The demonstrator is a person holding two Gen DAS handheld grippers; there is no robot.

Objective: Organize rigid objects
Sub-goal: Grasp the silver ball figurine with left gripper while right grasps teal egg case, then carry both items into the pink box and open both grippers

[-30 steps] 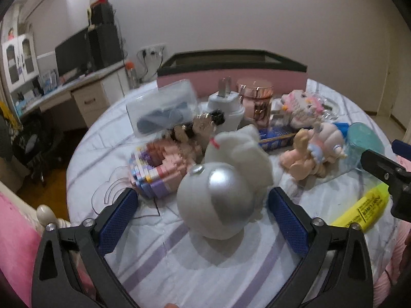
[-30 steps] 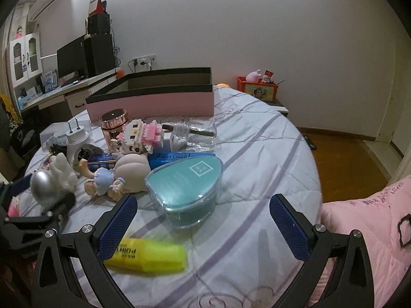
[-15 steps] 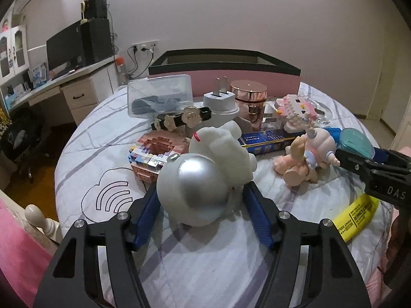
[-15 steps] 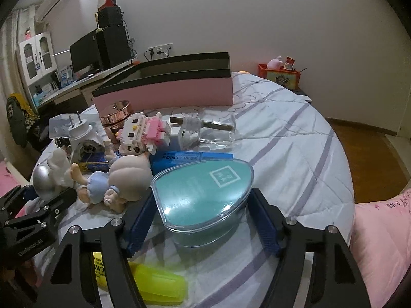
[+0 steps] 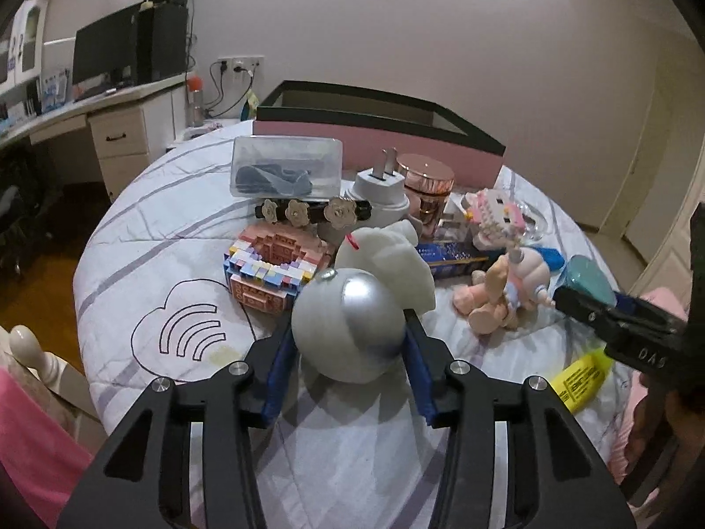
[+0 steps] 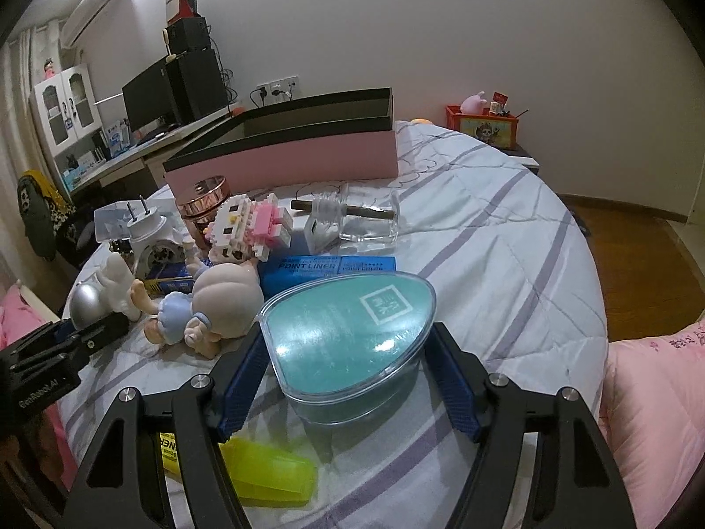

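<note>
My left gripper (image 5: 348, 352) is shut on the silver round head of a white astronaut figurine (image 5: 352, 326), which also shows at the left of the right wrist view (image 6: 101, 295). My right gripper (image 6: 348, 370) is shut on a teal teardrop-shaped box with a clear lid (image 6: 348, 330), which also shows in the left wrist view (image 5: 588, 280). A pink open box with a dark rim (image 6: 286, 154) stands at the back of the bed; it also shows in the left wrist view (image 5: 379, 141).
Between the grippers lie a baby doll (image 6: 211, 308), a blue pen box (image 6: 326, 266), a pink-white brick figure (image 6: 251, 225), a clear bottle (image 6: 352, 216), a copper jar (image 6: 202, 198), a white plug (image 5: 379, 194) and a brick house (image 5: 273, 269). A yellow highlighter (image 6: 264, 476) lies near me.
Both grippers have closed from wide open: the left onto the astronaut's head, the right onto the teal box. Both have moved slightly forward.
</note>
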